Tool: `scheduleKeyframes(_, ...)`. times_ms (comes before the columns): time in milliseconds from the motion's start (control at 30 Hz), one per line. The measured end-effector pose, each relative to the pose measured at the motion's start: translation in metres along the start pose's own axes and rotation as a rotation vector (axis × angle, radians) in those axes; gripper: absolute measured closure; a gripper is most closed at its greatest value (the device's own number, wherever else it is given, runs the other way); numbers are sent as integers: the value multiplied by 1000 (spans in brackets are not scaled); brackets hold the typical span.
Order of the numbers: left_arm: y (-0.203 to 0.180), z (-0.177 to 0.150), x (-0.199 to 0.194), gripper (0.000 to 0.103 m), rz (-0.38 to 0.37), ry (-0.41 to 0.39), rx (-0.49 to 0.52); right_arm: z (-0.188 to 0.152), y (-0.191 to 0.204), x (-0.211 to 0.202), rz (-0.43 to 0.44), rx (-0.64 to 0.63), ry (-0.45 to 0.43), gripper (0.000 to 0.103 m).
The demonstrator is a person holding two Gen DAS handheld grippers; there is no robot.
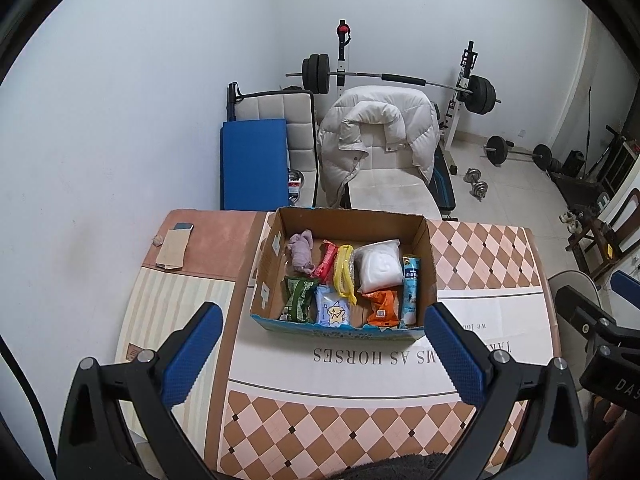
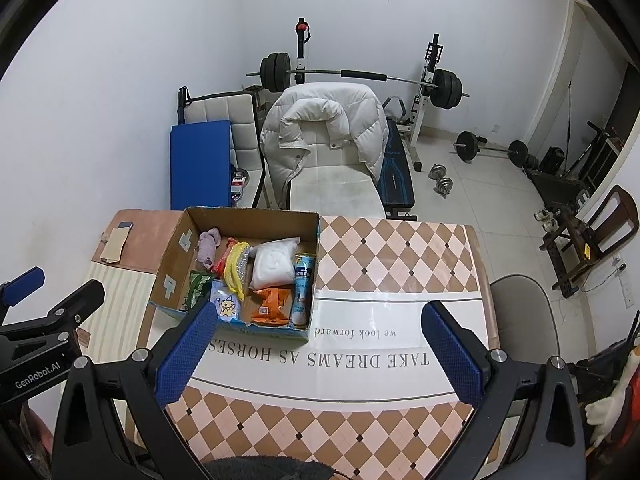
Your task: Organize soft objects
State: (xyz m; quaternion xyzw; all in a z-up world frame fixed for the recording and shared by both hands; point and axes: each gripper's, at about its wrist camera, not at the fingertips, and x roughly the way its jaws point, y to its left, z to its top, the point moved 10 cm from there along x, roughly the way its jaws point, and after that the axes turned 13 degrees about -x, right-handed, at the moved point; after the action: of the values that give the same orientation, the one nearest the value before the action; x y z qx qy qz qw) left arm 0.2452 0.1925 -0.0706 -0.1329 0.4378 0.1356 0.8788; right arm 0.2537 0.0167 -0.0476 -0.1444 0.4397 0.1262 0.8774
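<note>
- Left wrist view: the left gripper (image 1: 323, 344) fills the bottom of the frame, its two blue-padded fingers spread wide with nothing between them, hovering over the checkered tablecloth (image 1: 340, 424).
- Just above centre sits an open cardboard box (image 1: 264, 280). All the soft items seen lie inside it: a mauve cloth bundle (image 1: 302, 257) at its upper left, a red packet (image 1: 326, 259), a yellow mesh piece (image 1: 344, 278), a white pillowy bag (image 1: 378, 266), a green packet (image 1: 299, 298), a tissue pack with a star figure (image 1: 333, 309), an orange packet (image 1: 383, 307) and a blue tube (image 1: 411, 290) along the right wall.
- Right wrist view: the right gripper (image 2: 318, 344) is likewise spread and empty at the bottom of the frame; the box appears left of centre, and the left gripper's body shows at the far left edge.
- This scene fits either items already gathered or items waiting to be taken out, so no move is certain. Any grasp would probably go best from above, closing gently on one soft item's middle, clear of the walls.
</note>
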Motion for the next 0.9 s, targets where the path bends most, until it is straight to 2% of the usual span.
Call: scheduleKeyframes(900, 0, 1, 0, 0, 1, -2, -3, -5, 1, 3, 0, -8, -3, 0)
